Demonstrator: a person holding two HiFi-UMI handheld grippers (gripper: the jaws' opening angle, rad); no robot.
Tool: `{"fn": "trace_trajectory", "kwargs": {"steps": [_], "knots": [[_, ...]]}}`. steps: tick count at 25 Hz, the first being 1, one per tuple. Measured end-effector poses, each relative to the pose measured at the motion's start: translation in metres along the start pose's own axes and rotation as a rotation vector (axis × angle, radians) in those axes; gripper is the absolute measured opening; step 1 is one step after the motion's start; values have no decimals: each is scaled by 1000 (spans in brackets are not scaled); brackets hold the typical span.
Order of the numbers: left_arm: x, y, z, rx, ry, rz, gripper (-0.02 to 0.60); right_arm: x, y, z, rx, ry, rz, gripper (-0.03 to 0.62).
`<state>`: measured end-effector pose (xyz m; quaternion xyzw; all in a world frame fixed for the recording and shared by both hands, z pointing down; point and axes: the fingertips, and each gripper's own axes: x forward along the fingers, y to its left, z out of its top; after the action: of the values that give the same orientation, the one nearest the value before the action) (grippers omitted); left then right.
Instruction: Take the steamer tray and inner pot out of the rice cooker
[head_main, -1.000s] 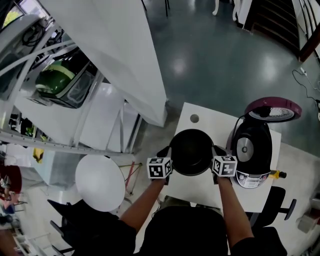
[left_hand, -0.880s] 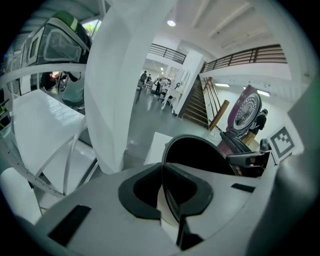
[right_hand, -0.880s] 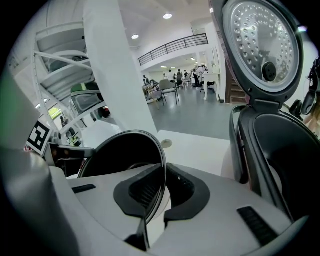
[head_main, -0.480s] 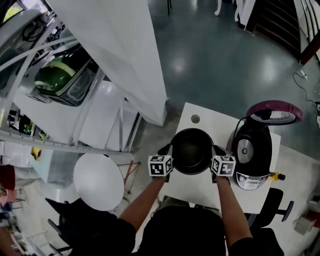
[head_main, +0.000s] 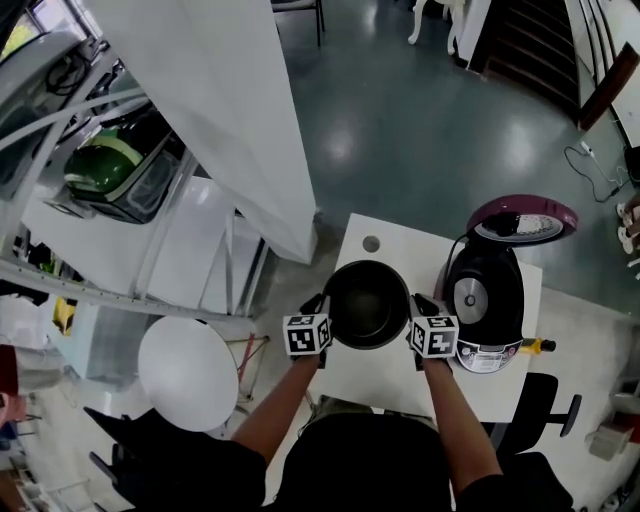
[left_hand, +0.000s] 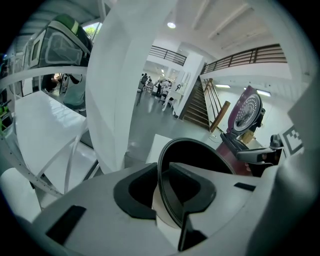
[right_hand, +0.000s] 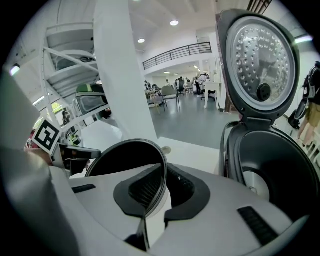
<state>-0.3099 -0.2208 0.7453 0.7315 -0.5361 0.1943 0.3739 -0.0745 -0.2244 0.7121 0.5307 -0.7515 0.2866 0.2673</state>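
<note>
**A:** Where was the inner pot (head_main: 366, 303), and which way did it lie from the tongs?

**B:** It was out of the rice cooker (head_main: 487, 300), mouth up, over the white table (head_main: 385, 375), between the two hands. The black rim ran straight through both sets of jaws. The left tongs (left_hand: 167, 192) were at the pot's left edge and the right tongs (right_hand: 157, 192) at its right edge, opposite each other. Being round, the pot had no long axis to speak of.

**A:** Were both tongs clamped on it?

**B:** The right tongs were pinched tight on the rim. The left tongs had just been opening: the rim stood between their pads, with a sliver of gap on the outer side.

**A:** Was the pot resting on the table?

**B:** It looked set down or very close to it, though the steep view from above did not settle that.

**A:** Which hand was nearer the cooker?

**B:** The right one. The cooker stood just beside it, its lid (head_main: 522, 222) raised and its well empty. No steamer tray showed in any view.

**A:** Any writing?

**B:** Only the black-and-white square patterns on the marker cubes (head_main: 307, 335). The cooker's front panel was too small to read, and no brand showed.
</note>
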Motion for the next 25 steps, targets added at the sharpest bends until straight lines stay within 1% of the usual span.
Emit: {"fn": "trace_trajectory", "kwargs": {"steps": [1,3,6,10,12,15,18,22,25], "knots": [[-2,-2,1,7,-7,2,72,-5,0,0,-10,-3,0,18],[-8,-8,4,25,-26,3,72,-14,-1,-1,-26,-7,3,18],[-17,-24,13,46,-58,-17,72,-28,-2,1,-15,-39,18,18],[-36,-65,24,97,-113,-102,66,-57,-3,14,-9,-100,30,15],[-46,-88,29,119,-148,-147,41,-73,-6,18,-6,-126,33,12],[-61,-122,36,142,-203,-207,22,-100,-16,20,-2,-158,22,11],[-76,-143,34,168,-240,-234,12,-127,-32,13,-4,-171,-2,11],[-95,-165,24,175,-266,-255,8,-169,-61,-1,26,-202,-36,11],[-111,-189,17,179,-276,-321,8,-204,-81,-12,37,-240,-52,11]]}}
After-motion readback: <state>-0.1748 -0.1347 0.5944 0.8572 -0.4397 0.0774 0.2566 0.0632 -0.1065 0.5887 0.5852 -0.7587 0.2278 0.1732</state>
